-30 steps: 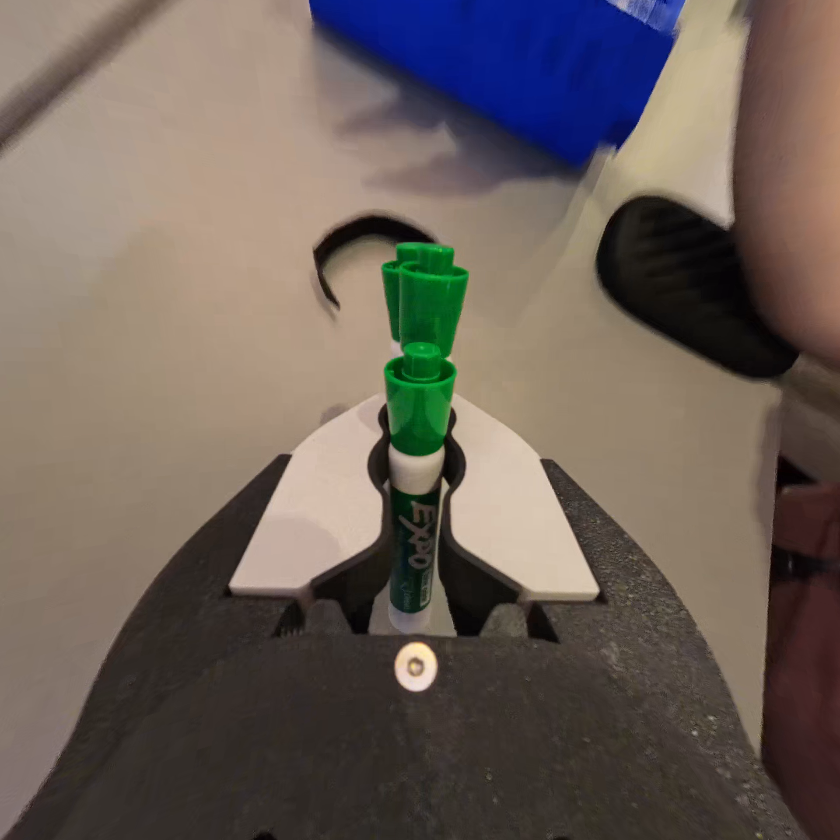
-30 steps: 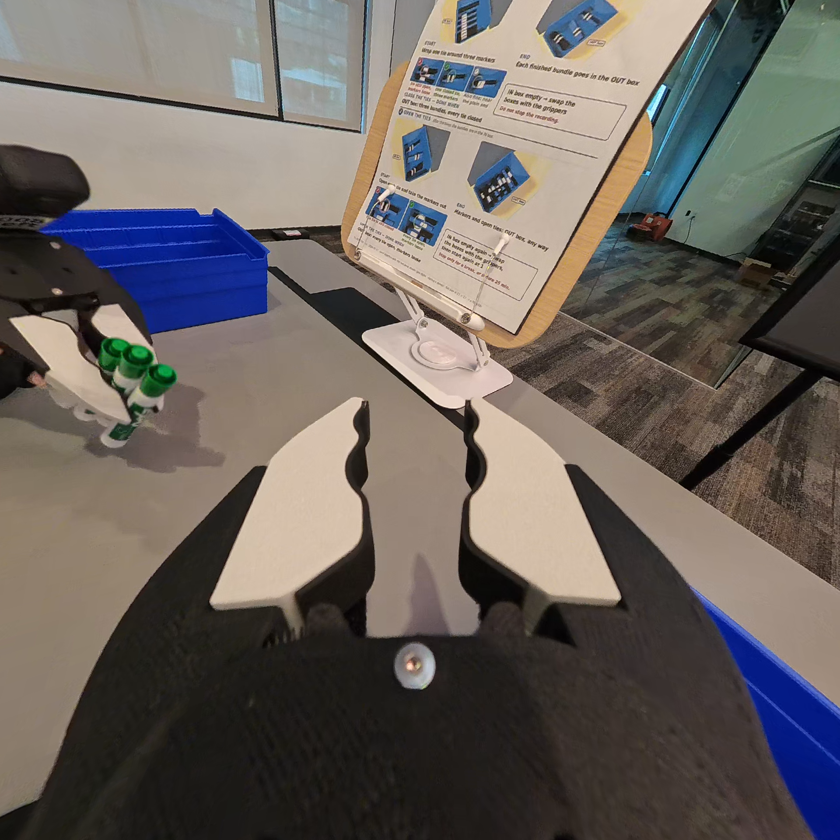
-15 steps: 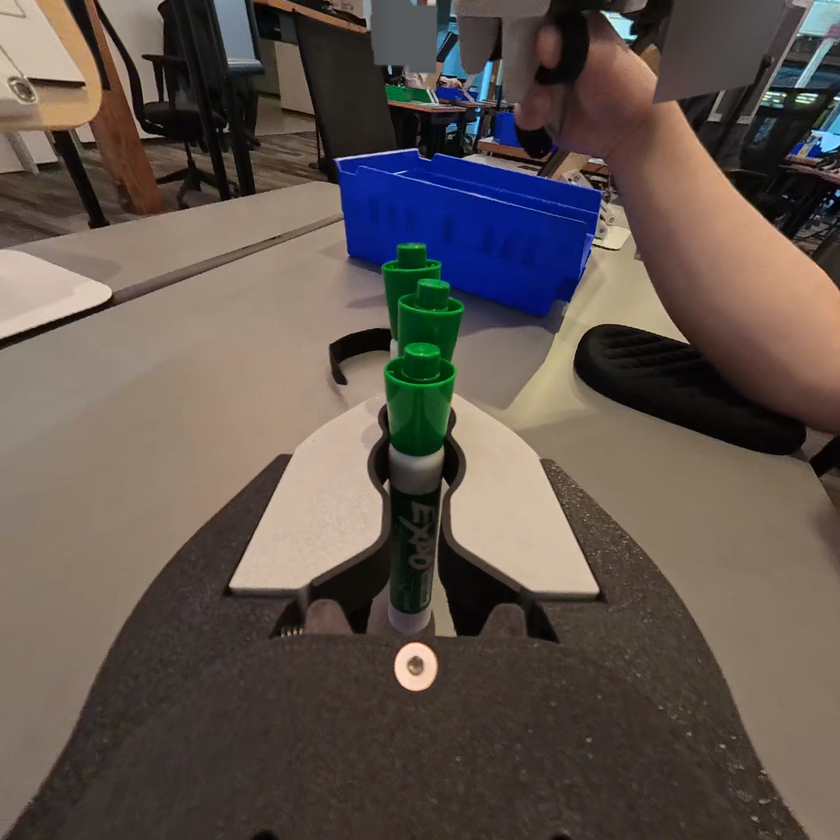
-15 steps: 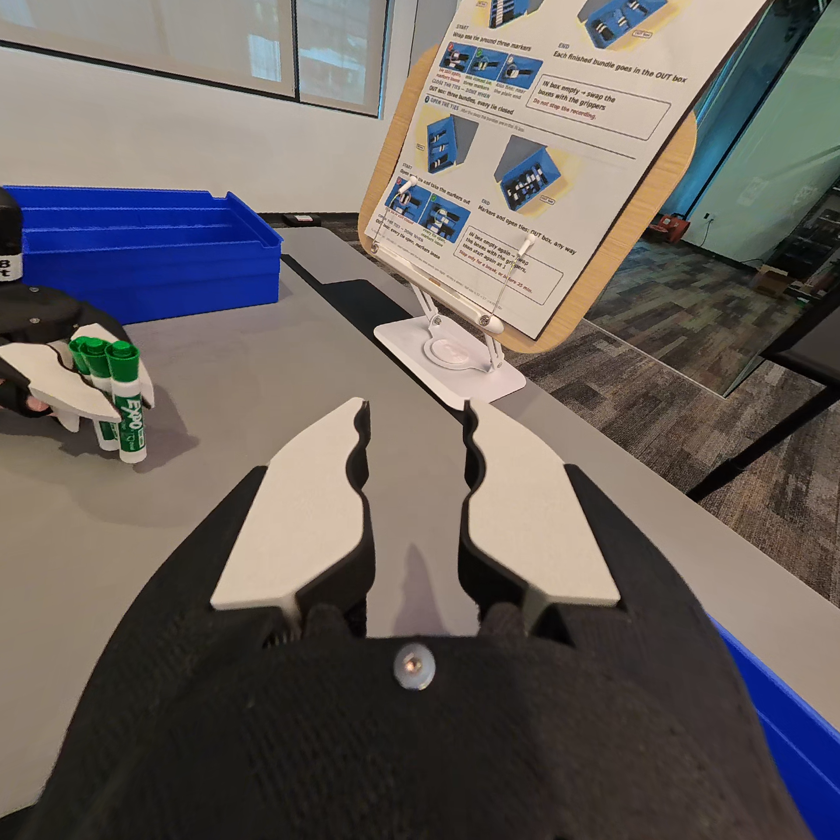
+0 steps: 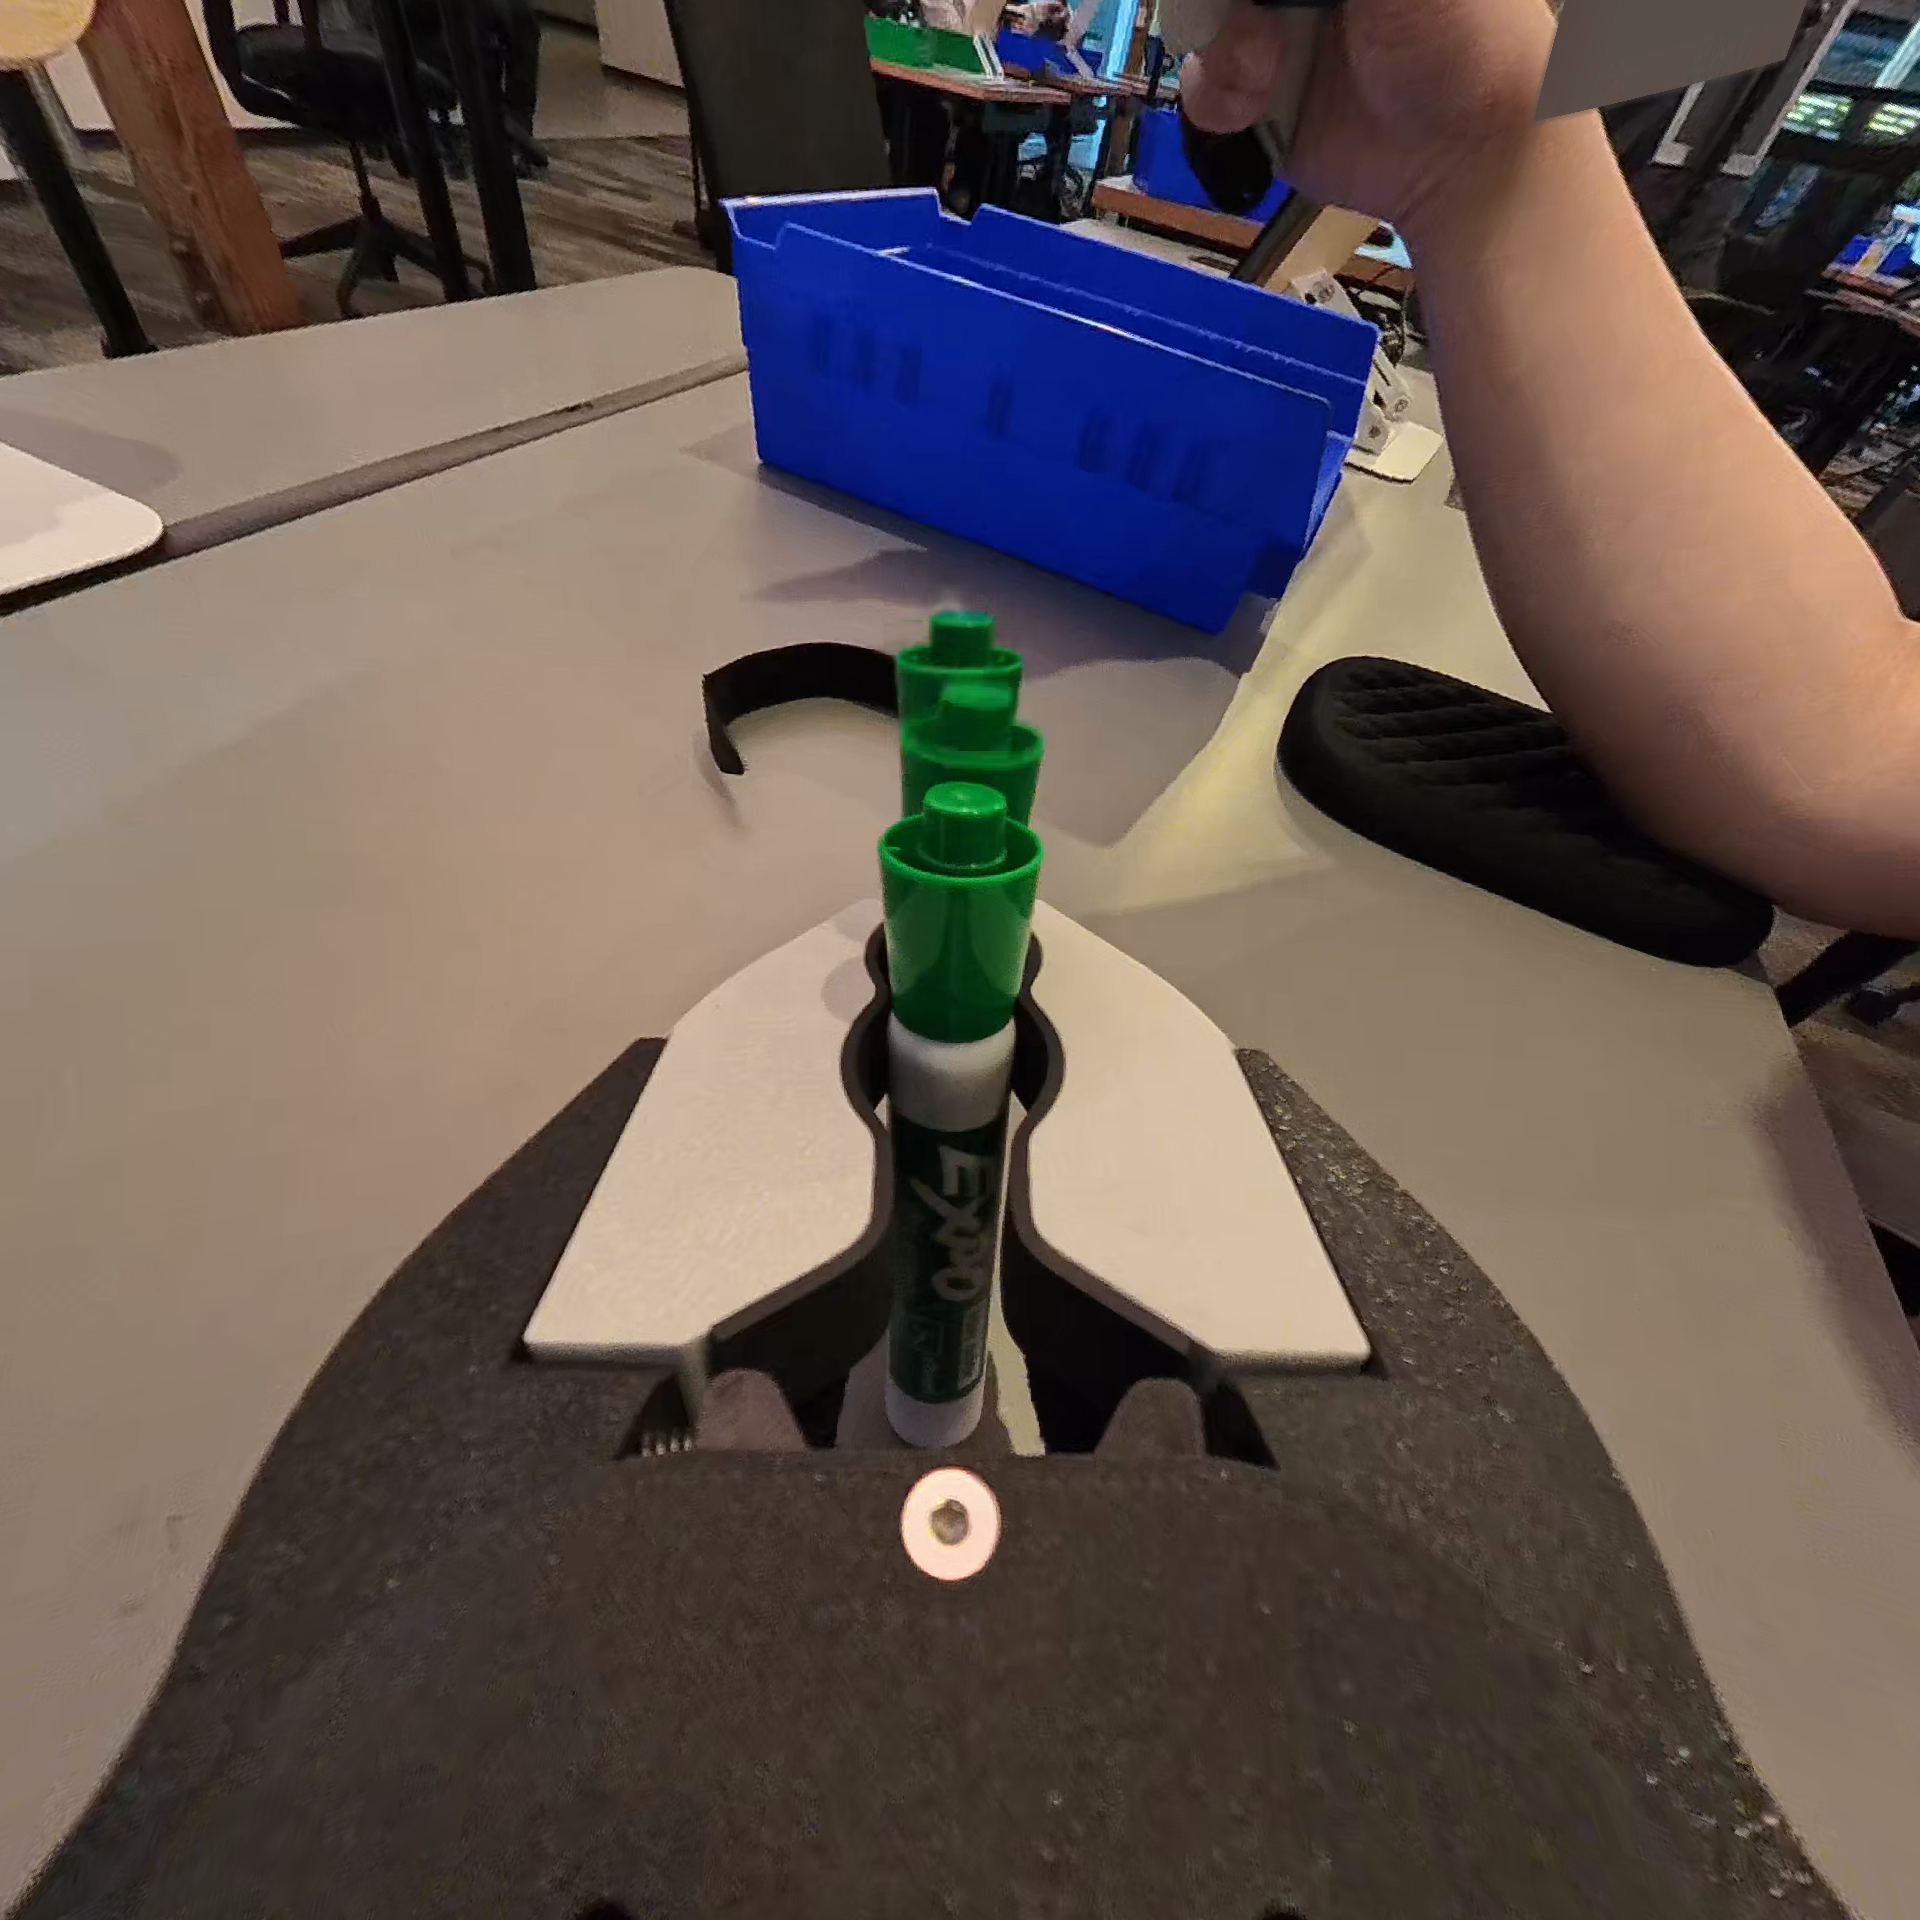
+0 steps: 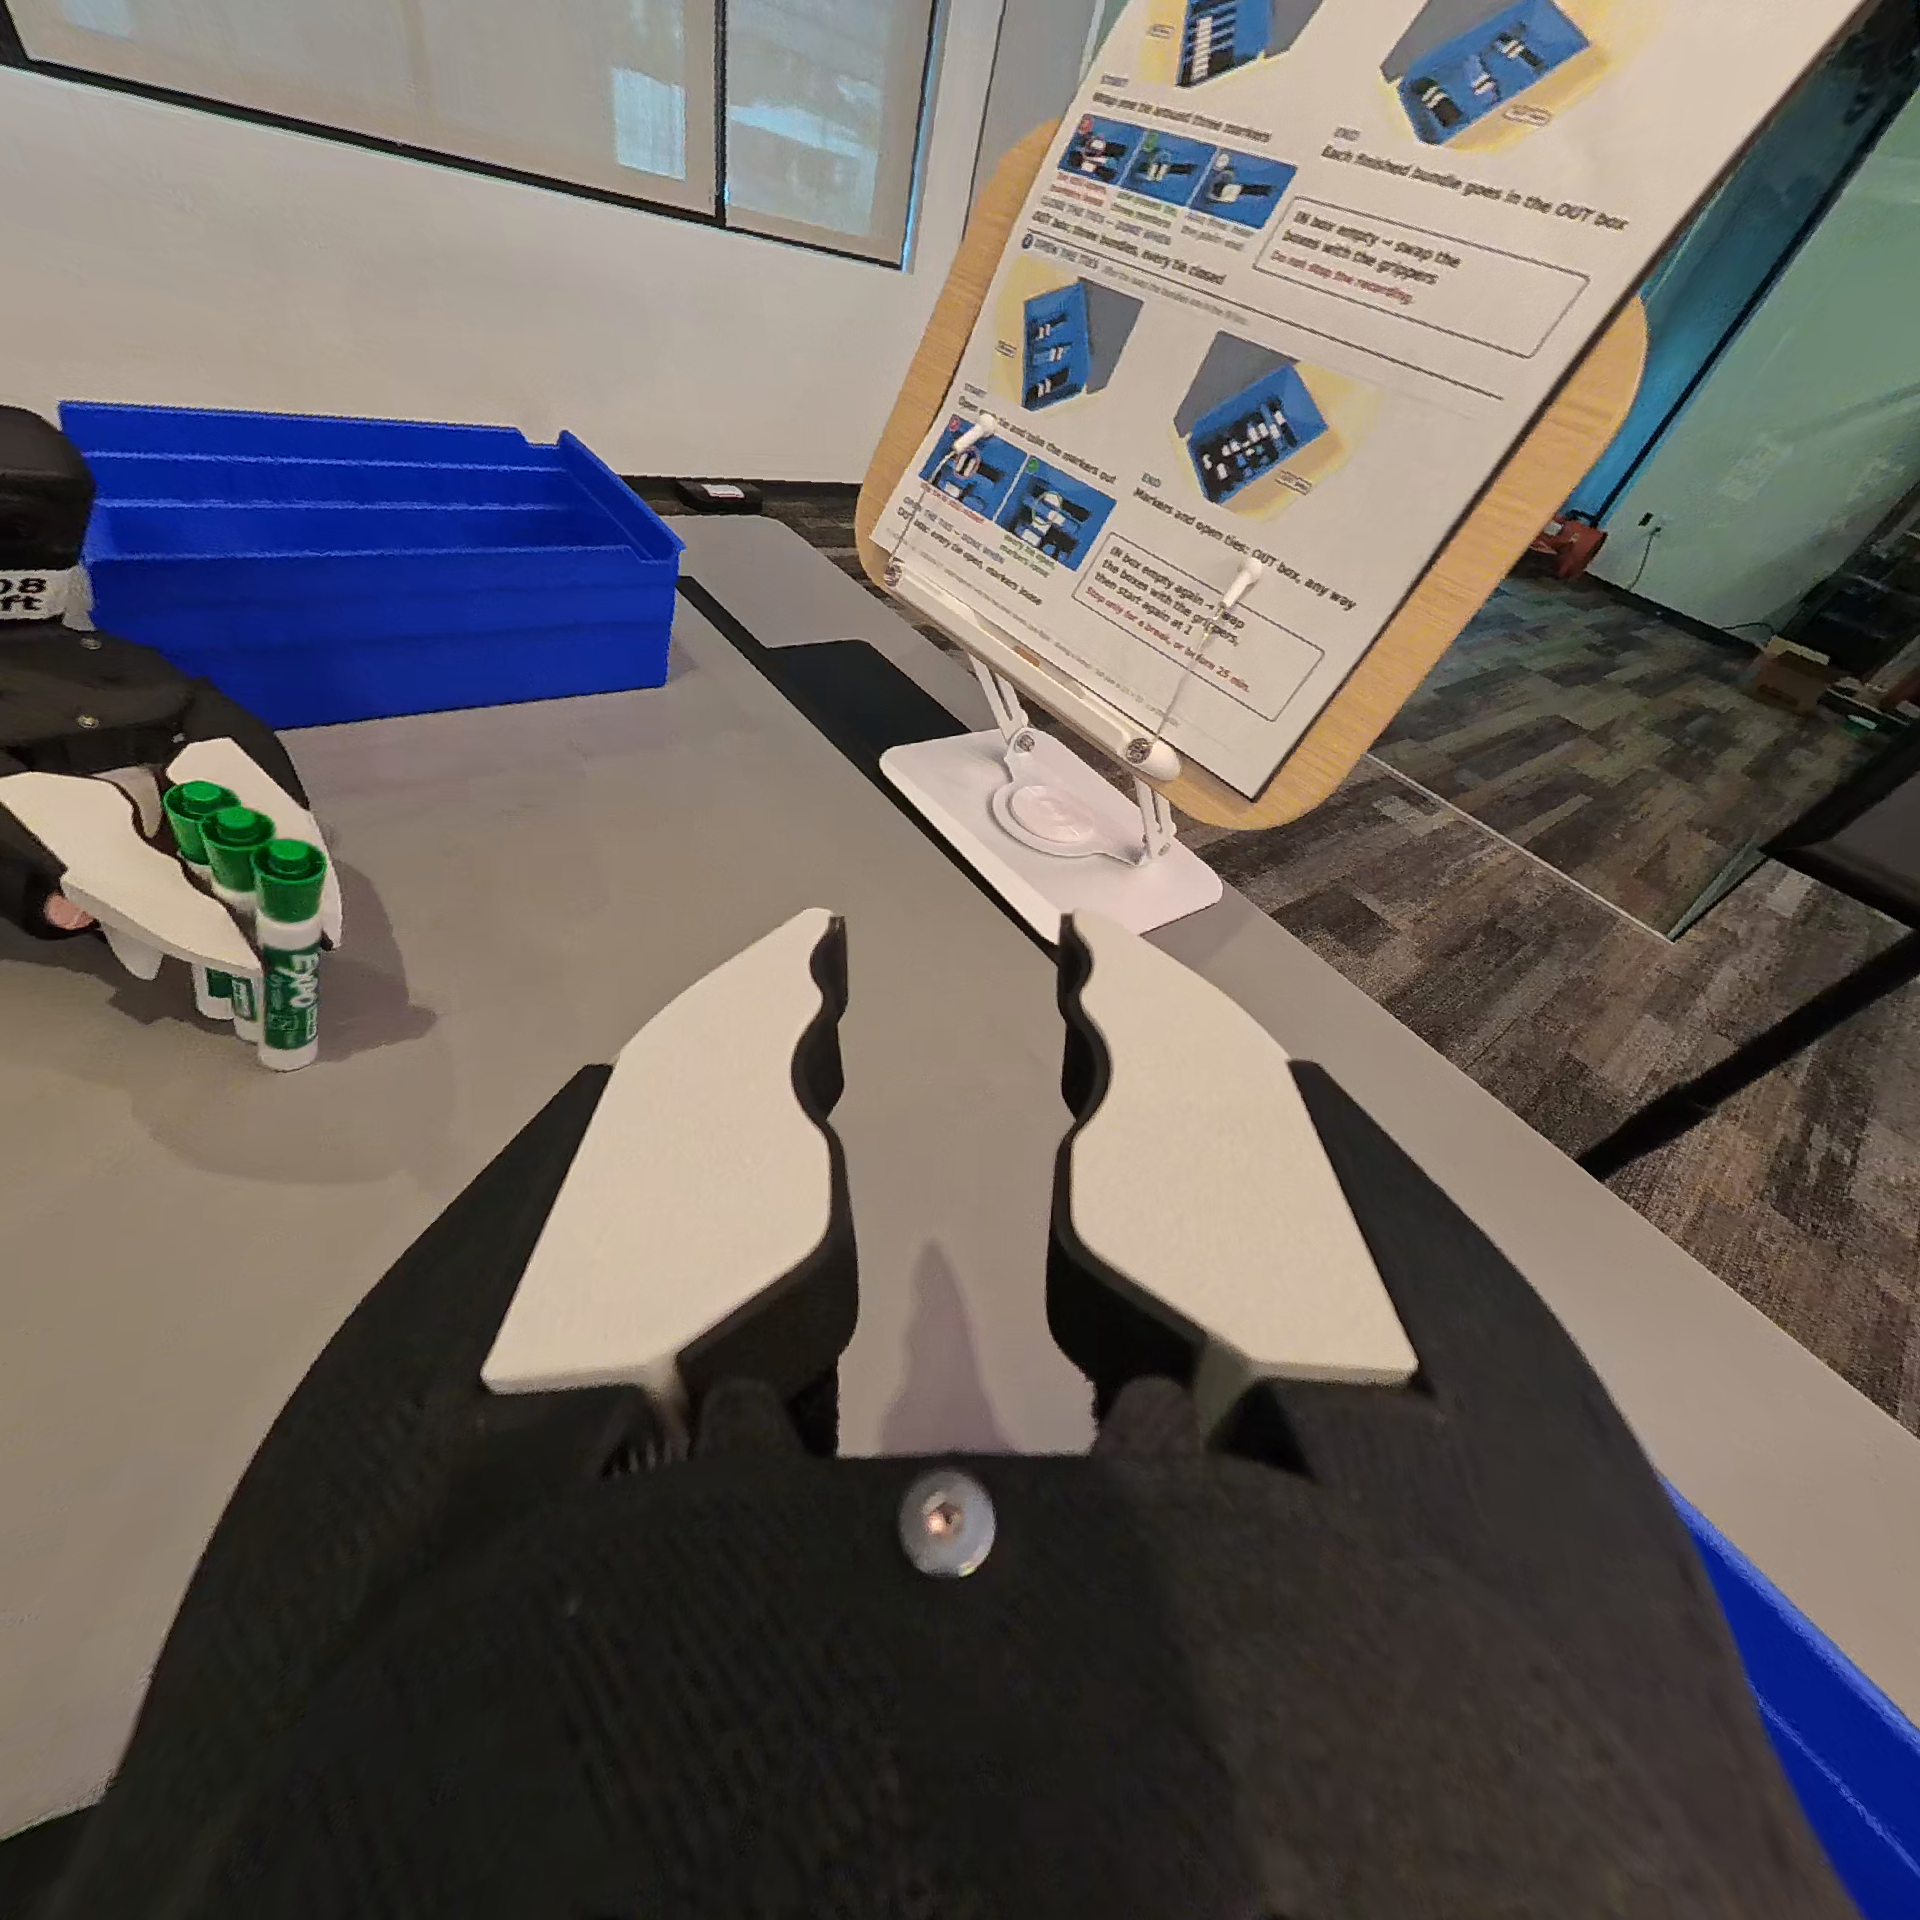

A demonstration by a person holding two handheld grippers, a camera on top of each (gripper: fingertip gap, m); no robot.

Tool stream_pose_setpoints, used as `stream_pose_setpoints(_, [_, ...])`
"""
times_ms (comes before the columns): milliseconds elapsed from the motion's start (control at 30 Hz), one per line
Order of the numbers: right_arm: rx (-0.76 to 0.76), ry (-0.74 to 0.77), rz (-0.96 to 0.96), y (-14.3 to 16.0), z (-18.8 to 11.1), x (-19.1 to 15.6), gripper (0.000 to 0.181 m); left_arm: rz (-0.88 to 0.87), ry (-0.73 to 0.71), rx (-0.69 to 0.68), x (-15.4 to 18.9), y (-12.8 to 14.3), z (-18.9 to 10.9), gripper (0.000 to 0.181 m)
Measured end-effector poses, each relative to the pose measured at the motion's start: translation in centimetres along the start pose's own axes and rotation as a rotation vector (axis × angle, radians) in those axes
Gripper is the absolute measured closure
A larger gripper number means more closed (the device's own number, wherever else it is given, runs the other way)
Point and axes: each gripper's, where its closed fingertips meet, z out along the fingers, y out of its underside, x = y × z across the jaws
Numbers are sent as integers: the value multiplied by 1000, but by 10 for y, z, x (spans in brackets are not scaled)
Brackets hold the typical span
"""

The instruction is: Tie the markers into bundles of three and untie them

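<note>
A: Where are the green markers now?

B: All three stand upright in one row, caps up, between the fingers of the left gripper. It is pressed together on them. In the right wrist view their lower ends seem to rest on the grey table, in front of the blue bin.

A: And the right gripper?

B: Its fingers are spread and nothing is between them. It hangs over the table, well apart from the markers and near the white base of the instruction stand.

A: How will the markers handle, in your opinion?

B: They look light and stiff, with smooth plastic barrels, so probably a little slippery. In a row they may roll against each other when the grip loosens. It seems better to hold them at the middle of the barrel, below the caps, and leave room for the tie.

A: Where is the tie?

B: A black curved strap lies on the table just behind the markers, between them and another blue bin.

A: What is not clear?

B: In the left wrist view the front marker hides most of the two others. The right end of the strap is covered by them. It cannot be seen what the bins contain.
</note>
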Motion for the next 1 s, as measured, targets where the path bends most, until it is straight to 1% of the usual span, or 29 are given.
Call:
stream_pose_setpoints(133, [-2, -12, -10, -1, 2, -4, 141, 20, 26, -9, 7, 2, 0, 162])
stream_pose_setpoints(200, [-1, -14, -12, -2, 2, -4, 141, 3, 43, -48, 9, 7, 2, 162])
stream_pose_setpoints(233, [-1, -16, -13, -2, 2, -5, 141, -9, 40, -102, 8, 14, 4, 163])
stream_pose_setpoints(300, [-2, -17, -16, -2, 3, -6, 141, 5, -4, -272, 3, 38, 9, 162])
stream_pose_setpoints(367, [-4, -22, -17, -3, 3, -7, 141, 21, 3, -286, 5, 39, 12, 162])
stream_pose_setpoints(467, [-7, -24, -24, -3, 4, -8, 141, -35, -16, -348, 0, 43, 13, 162])
stream_pose_setpoints(567, [-7, -24, -24, -3, 4, -8, 141, -56, -31, -371, -4, 36, 13, 162])
stream_pose_setpoints(633, [-5, -20, -24, -3, 4, -7, 141, -86, 1, -328, 2, 19, 16, 162])
stream_pose_setpoints(667, [-5, -23, -22, -3, 4, -7, 141, -58, 24, -276, 5, 9, 19, 162])
stream_pose_setpoints(733, [-9, -22, -22, -2, 3, -7, 141, 42, 66, -95, 11, -14, 21, 163])
stream_pose_setpoints(767, [-9, -21, -21, -1, 3, -6, 141, 65, 68, 1, 12, -22, 19, 163])
stream_pose_setpoints(800, [-7, -23, -16, -2, 3, -6, 141, 51, 62, 56, 10, -24, 18, 163])
stream_pose_setpoints(900, [12, -78, -7, -7, 8, -17, 141, -95, 103, 101, 7, -19, 17, 163])
stream_pose_setpoints(1000, [0, -202, -43, -12, 22, -47, 141, -116, 102, 156, 1, -28, 8, 163])
